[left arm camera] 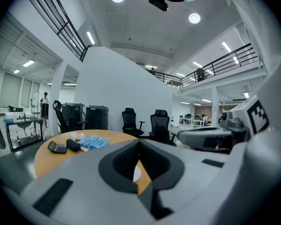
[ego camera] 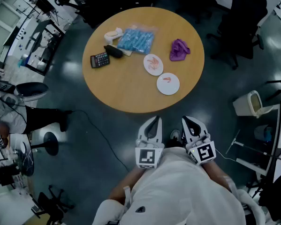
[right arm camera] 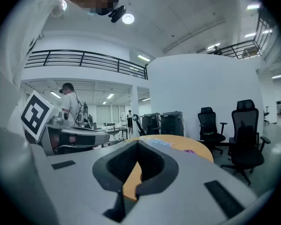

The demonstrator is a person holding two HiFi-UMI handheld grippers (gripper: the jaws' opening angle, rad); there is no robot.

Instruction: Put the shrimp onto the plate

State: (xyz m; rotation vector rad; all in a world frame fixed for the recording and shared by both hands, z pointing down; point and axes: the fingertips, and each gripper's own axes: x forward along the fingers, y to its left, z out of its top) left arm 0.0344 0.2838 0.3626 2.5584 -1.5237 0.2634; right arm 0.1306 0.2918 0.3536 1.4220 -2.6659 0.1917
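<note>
While the left gripper (ego camera: 155,120) and right gripper (ego camera: 186,120) hang closed and empty close to the person (ego camera: 178,191), off the round wooden table (ego camera: 126,88), pale pink curled shrimp (ego camera: 153,61) lie on the farther white round plate (ego camera: 154,71). The nearer white round plate (ego camera: 170,89), just beside it, carries one smaller pink shrimp (ego camera: 167,79).

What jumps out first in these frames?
A round wooden table fills the head view's middle; on it a farther white plate and a nearer white plate each carry pink shrimp, beside a crumpled purple cloth. The left gripper and right gripper hang shut and empty, short of the table's near edge.
</note>
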